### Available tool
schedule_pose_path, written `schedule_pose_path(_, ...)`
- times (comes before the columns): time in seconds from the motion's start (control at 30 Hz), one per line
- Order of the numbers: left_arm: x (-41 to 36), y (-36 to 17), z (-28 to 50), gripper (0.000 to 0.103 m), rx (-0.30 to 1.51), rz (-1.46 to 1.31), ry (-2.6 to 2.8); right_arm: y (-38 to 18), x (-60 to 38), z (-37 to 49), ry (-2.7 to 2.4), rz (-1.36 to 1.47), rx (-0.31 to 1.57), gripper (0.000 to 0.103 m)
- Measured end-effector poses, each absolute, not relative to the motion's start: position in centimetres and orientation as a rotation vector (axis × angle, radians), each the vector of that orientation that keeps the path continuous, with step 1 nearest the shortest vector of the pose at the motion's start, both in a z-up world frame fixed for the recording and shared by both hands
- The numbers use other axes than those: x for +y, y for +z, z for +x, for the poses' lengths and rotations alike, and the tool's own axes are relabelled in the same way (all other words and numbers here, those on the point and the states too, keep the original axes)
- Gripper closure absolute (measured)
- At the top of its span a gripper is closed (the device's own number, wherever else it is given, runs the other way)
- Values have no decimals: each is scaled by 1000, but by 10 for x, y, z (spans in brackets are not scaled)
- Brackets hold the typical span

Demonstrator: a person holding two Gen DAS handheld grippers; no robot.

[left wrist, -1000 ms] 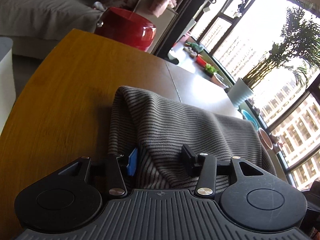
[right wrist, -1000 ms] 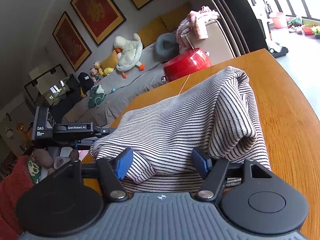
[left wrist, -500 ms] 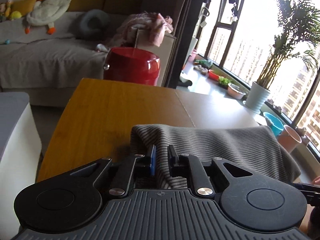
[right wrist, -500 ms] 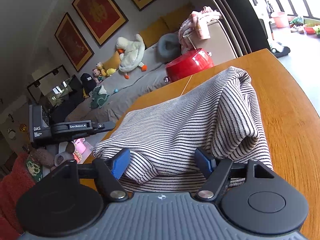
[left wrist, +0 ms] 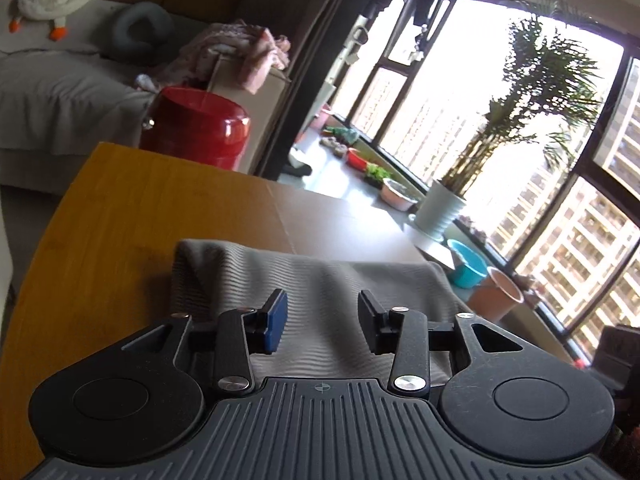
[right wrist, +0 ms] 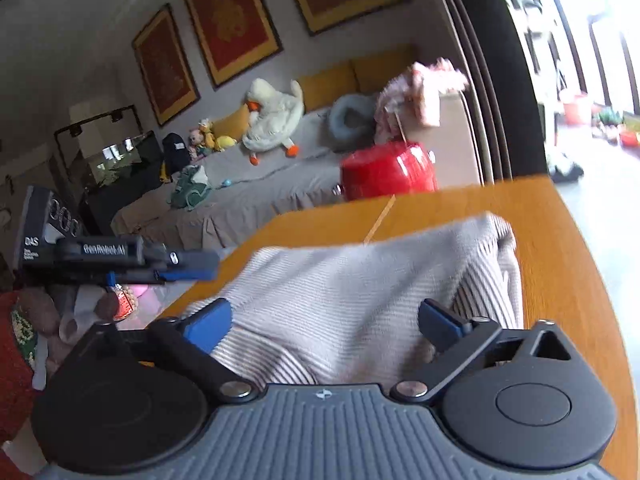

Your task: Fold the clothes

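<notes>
A grey-and-white striped garment (left wrist: 320, 280) lies folded in a loose heap on the wooden table (left wrist: 100, 240). My left gripper (left wrist: 322, 322) hovers just over its near edge. Its jaws are opening and nothing is pinched between the blue pad and the black one. In the right wrist view the same garment (right wrist: 360, 280) fills the middle. My right gripper (right wrist: 324, 318) stands over it with jaws opening very wide, and the pads press on no cloth. The left gripper (right wrist: 120, 254) shows at the left of that view, off the garment.
The table's rounded edge (right wrist: 580, 260) runs close on the right. Behind the table stand a red tub (left wrist: 196, 128) and a grey sofa (right wrist: 260, 192) with a plush duck. A potted palm (left wrist: 440, 208) and buckets line the window. A red sleeve (right wrist: 12, 360) shows low left.
The left jaws, shut on a fold of the garment half a second ago, have let go and opened. The right jaws have spread wider. Both grippers have risen and rolled.
</notes>
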State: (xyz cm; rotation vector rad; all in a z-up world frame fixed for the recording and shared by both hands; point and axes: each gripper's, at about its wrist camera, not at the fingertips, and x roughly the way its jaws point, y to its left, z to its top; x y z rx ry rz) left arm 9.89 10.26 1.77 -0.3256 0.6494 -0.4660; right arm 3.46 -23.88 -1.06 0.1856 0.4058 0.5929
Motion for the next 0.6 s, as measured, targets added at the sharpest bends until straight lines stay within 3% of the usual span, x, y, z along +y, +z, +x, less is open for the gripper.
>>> schedule_pose_path(0.13,84,-16,95,50,739,-302,-499,-14,-243,58,551,196,436,0)
schedule_pose_path(0.23,83,-18,88,48,697,-264,-502,-42,-252,85,509,247,603,0)
schedule_pose_path(0.37,83,-17,99,45,719,-244,-512,-47,-258,70,530,292,604,0)
schedule_pose_path(0.6,78,-21,149,10,670,-276,-508,-51,-235,20,637,312,607,0)
